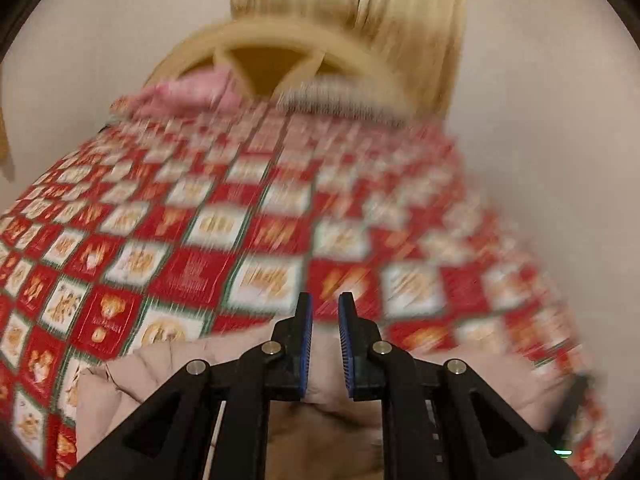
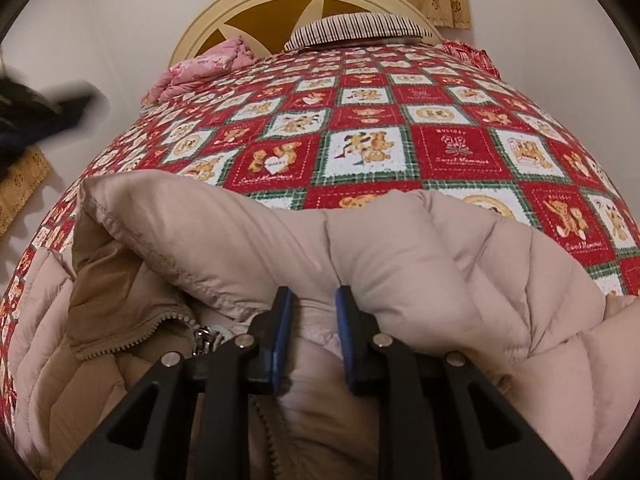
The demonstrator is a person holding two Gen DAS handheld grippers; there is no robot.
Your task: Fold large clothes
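Note:
A beige quilted puffer jacket (image 2: 420,248) lies on the near part of the bed, its collar and zipper (image 2: 160,328) at the left. My right gripper (image 2: 310,304) is shut on a fold of the jacket's fabric between its blue pads. In the blurred left wrist view, the jacket (image 1: 132,376) lies below my left gripper (image 1: 325,308), whose fingers stand slightly apart above it with nothing between the tips. The left gripper also shows as a dark blur at the left of the right wrist view (image 2: 36,116).
A red, white and green teddy-bear quilt (image 2: 400,120) covers the bed. A pink folded blanket (image 2: 200,68) and a striped pillow (image 2: 360,28) lie by the cream headboard (image 2: 240,4). Yellow curtains (image 1: 360,0) hang behind.

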